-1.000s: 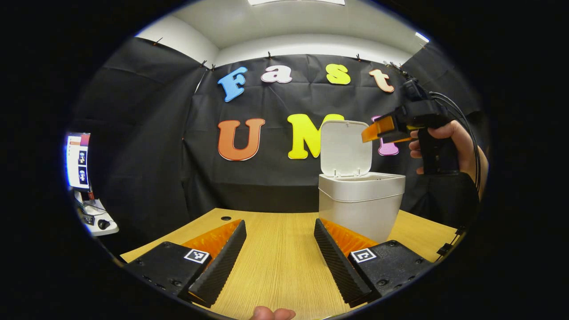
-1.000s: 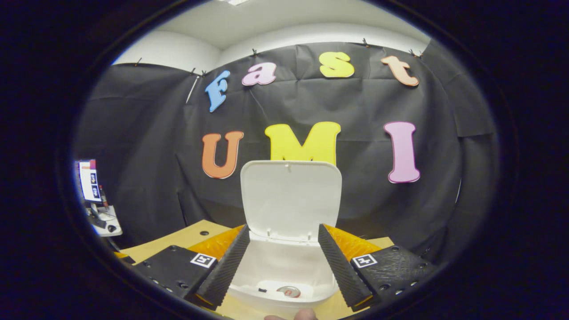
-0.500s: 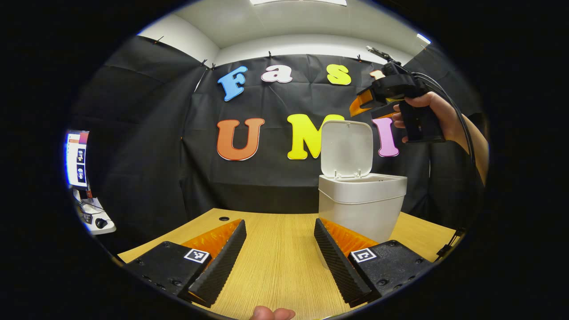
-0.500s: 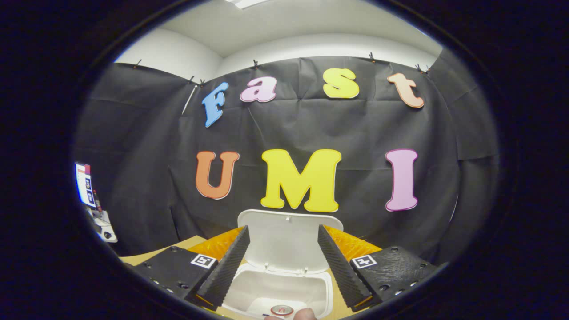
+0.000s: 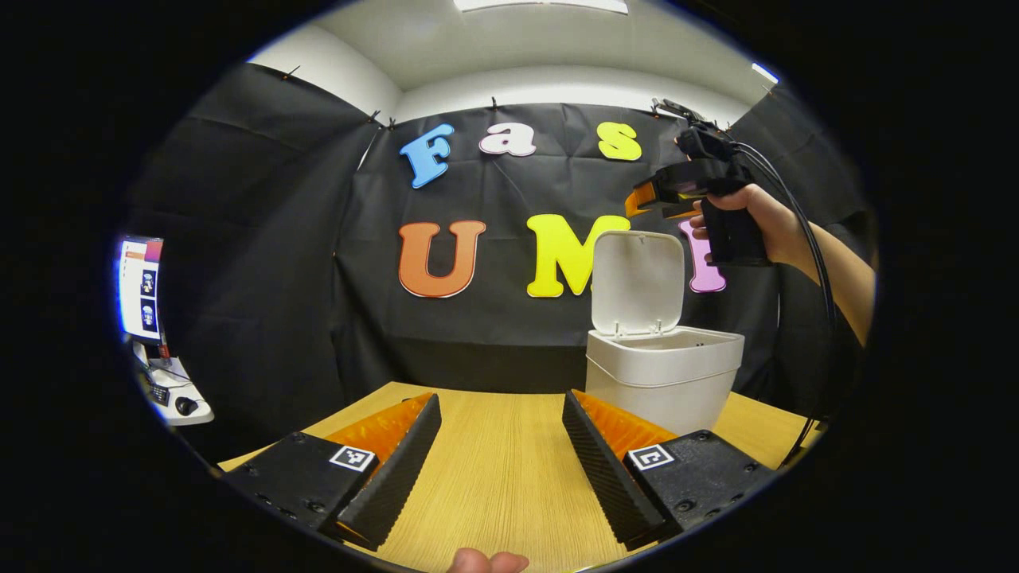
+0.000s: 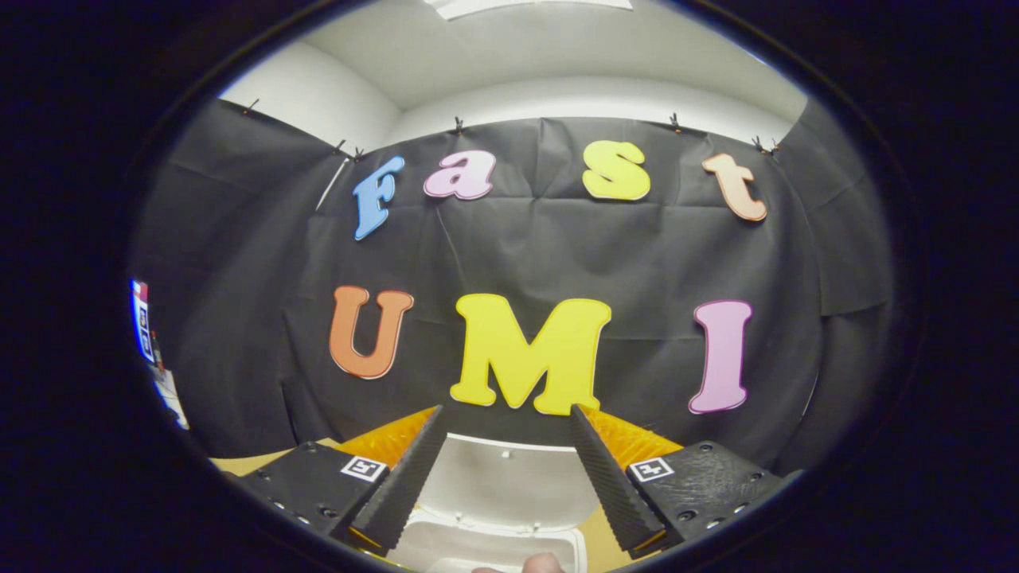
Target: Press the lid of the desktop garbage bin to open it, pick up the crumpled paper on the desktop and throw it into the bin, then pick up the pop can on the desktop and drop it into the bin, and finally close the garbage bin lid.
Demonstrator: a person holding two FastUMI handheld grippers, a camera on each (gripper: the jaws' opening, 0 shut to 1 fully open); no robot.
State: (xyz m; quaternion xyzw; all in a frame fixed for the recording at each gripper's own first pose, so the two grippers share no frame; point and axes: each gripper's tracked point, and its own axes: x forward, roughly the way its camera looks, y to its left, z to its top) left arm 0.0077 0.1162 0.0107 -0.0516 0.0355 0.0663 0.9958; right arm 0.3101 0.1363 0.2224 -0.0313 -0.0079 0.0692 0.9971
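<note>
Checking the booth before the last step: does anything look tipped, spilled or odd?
Nothing stands out. The bin stands upright on the desk, its lid raised, and the right claw hangs open above it.

We see a pale wooden bench (image 5: 493,469) before a wall of black cloth (image 5: 263,239). At far left a lit screen (image 5: 139,286) stands above a small white side table (image 5: 171,398) holding dark desk gear. A ceiling light (image 5: 541,5) glows overhead.

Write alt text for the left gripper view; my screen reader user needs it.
A white bin stands on a wooden table with its lid raised. A hand holds the right gripper above it; the left gripper hangs open near the table.
</note>
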